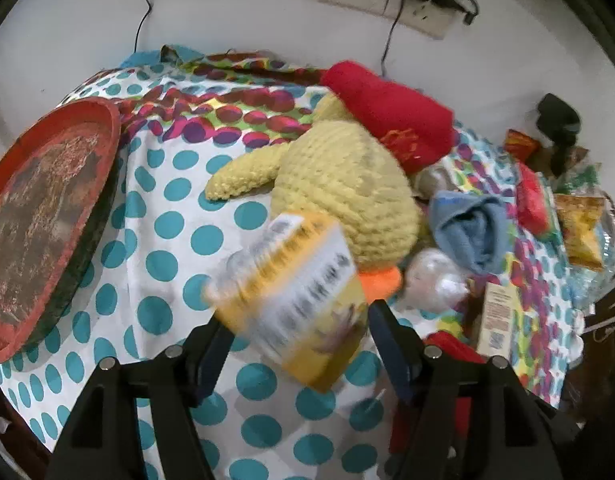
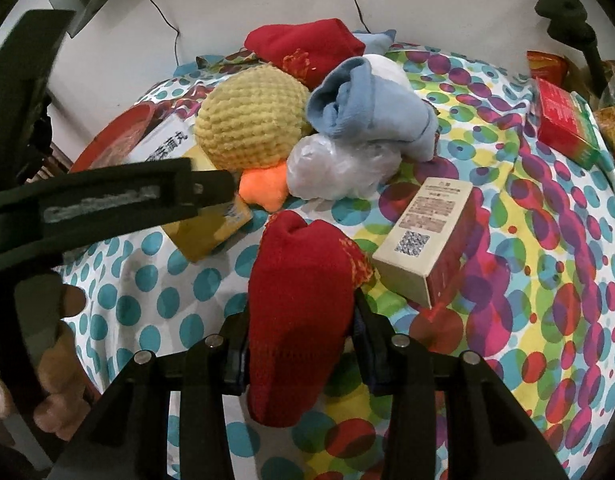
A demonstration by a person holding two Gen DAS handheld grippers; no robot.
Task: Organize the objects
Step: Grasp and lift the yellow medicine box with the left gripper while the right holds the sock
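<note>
My left gripper (image 1: 297,322) has its jaws wide apart around a blurred yellow box (image 1: 295,296), which hangs just above the polka-dot cloth (image 1: 147,216); no firm contact shows. The box also shows in the right wrist view (image 2: 211,228), behind the left gripper's finger (image 2: 147,200). My right gripper (image 2: 301,320) is shut on a rolled red sock (image 2: 303,312). A yellow crocheted duck (image 1: 343,188), (image 2: 251,124) lies beyond the box.
A red round tray (image 1: 43,216) sits at the left edge. A second red sock (image 2: 307,48), blue socks (image 2: 371,108), a clear plastic bag (image 2: 339,168), a beige box (image 2: 427,236), a red box (image 2: 563,124) and snack packets (image 1: 579,232) crowd the cloth.
</note>
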